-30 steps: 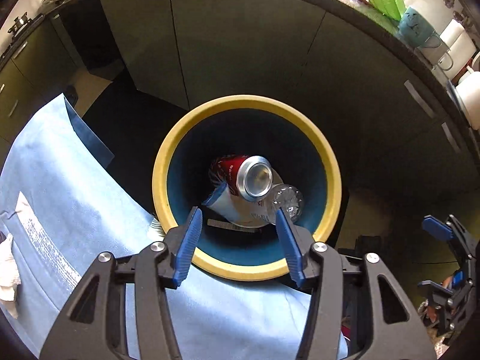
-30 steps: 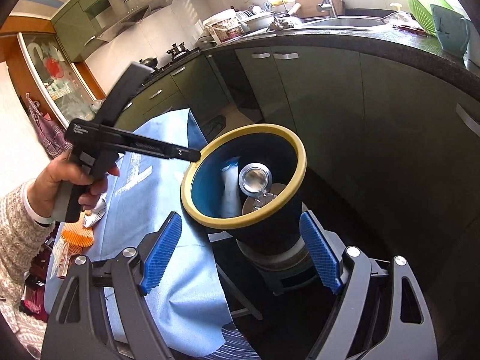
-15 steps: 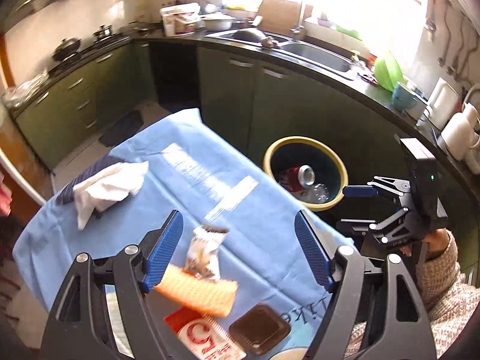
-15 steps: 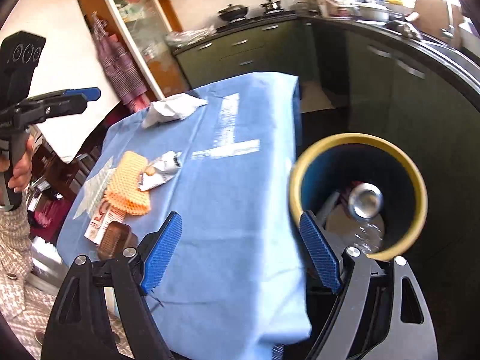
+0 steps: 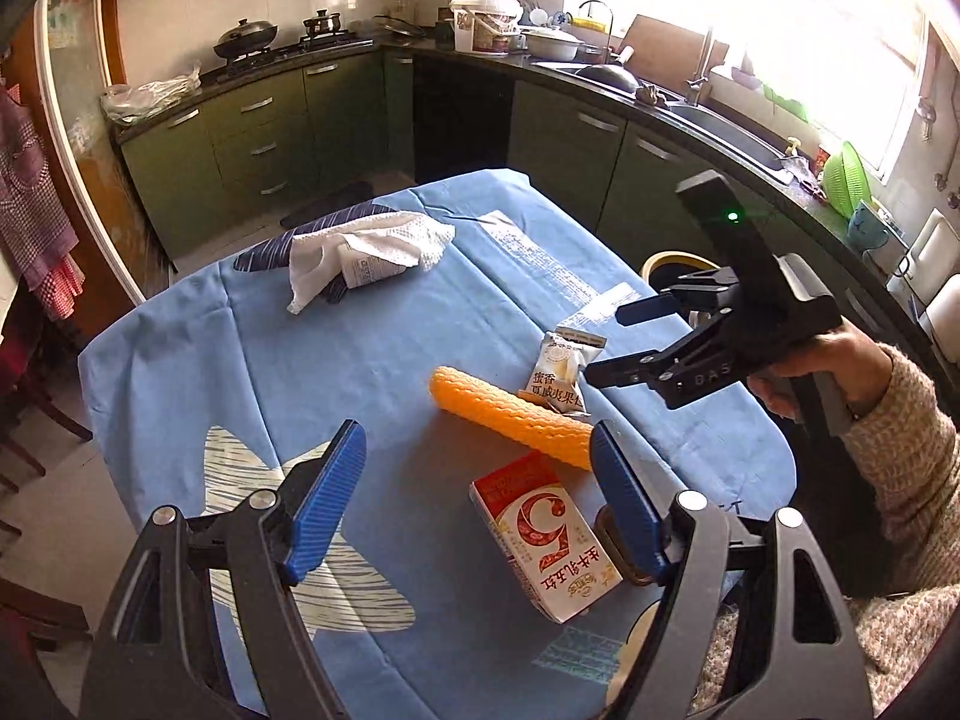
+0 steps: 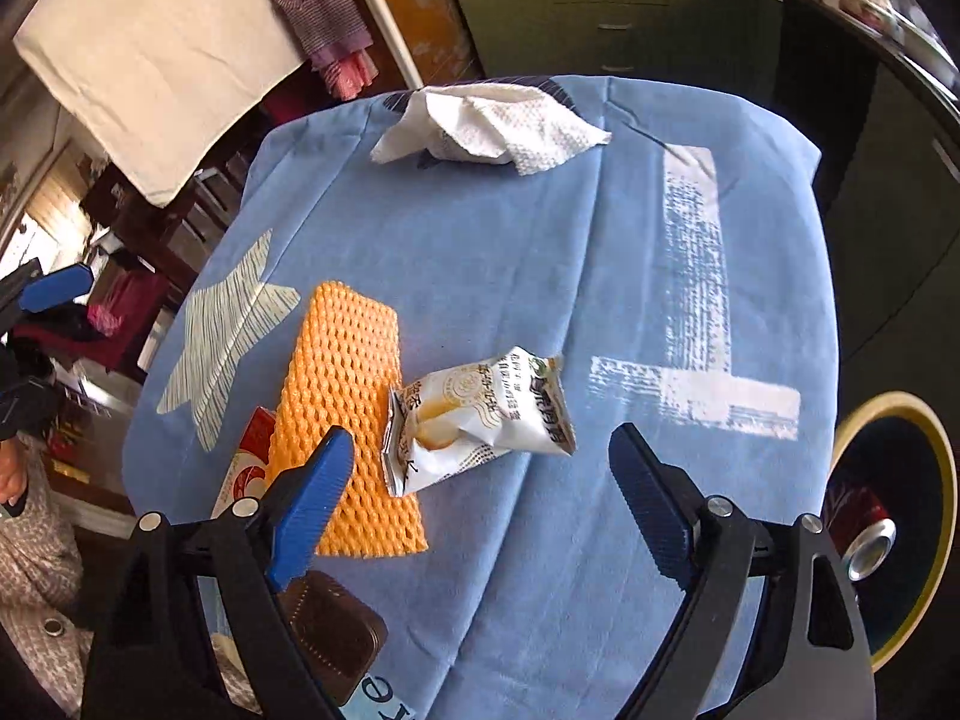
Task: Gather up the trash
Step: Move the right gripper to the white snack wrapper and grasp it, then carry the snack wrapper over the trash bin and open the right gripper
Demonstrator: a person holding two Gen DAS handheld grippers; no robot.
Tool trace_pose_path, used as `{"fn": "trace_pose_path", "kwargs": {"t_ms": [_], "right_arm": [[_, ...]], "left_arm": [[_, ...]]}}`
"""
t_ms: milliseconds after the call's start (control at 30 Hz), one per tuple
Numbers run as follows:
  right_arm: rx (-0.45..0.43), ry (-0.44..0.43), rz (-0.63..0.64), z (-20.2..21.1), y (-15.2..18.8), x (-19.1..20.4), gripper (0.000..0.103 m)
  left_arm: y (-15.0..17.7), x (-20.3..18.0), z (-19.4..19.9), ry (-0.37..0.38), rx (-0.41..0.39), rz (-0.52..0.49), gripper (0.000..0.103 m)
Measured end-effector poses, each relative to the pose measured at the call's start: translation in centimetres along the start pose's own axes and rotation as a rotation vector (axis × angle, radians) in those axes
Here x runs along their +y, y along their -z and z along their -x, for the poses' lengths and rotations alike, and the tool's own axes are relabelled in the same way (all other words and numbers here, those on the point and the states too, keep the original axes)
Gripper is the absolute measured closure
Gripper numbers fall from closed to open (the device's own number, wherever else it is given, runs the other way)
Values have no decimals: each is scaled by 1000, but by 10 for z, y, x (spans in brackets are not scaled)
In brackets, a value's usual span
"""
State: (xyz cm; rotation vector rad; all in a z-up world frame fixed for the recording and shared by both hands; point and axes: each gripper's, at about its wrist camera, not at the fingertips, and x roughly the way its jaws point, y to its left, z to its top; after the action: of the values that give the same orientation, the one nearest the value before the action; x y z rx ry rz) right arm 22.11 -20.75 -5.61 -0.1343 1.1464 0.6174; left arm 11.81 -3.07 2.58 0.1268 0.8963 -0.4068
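Held the left gripper (image 5: 477,429) tilted down over the near side of the blue tablecloth (image 5: 360,360), jaws wide apart and clamped on nothing, framing the red-and-white milk carton (image 5: 546,540) and the near end of the orange foam net (image 5: 510,414); probably lined up that way for a straight drop onto the carton. Carried the right gripper (image 6: 480,432) alongside, jaws opening, with the white snack wrapper (image 6: 480,414) lying on the cloth under the gap but untouched; likely spreading to span the puffy packet. Found the trash on the table, not yet collected: wrapper resting partly on the net, net overlapping the carton, a brown plastic tray (image 6: 330,630) near the table edge, a crumpled paper towel (image 6: 492,126) well apart at the far side. Noted the yellow-rimmed bin (image 6: 936,480) on the floor just off the table's corner, a red can (image 6: 864,540) already inside, presumably parked there for short carries. Judged the job partly done.
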Motion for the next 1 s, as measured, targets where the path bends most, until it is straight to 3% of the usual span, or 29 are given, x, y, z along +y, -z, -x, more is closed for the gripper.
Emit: {"fn": "trace_pose_path", "kwargs": {"t_ms": [200, 500, 533, 567, 633, 700, 1000], "right_arm": [[101, 44, 75, -24, -6, 4, 16], [171, -27, 53, -54, -17, -1, 16], [174, -29, 45, -56, -17, -1, 18], [176, -35, 38, -57, -17, -2, 28], [163, -42, 24, -55, -17, -2, 32], [143, -40, 15, -48, -16, -2, 45], [46, -9, 5, -3, -9, -9, 48]], "left_arm": [[6, 0, 0, 7, 0, 0, 30], [10, -2, -3, 7, 16, -3, 30], [10, -2, -3, 8, 17, -5, 30], [11, -3, -3, 7, 17, -8, 30], [11, -3, -3, 4, 19, -11, 30], [11, -3, -3, 4, 22, -11, 30], [12, -7, -6, 7, 31, -21, 30]]}}
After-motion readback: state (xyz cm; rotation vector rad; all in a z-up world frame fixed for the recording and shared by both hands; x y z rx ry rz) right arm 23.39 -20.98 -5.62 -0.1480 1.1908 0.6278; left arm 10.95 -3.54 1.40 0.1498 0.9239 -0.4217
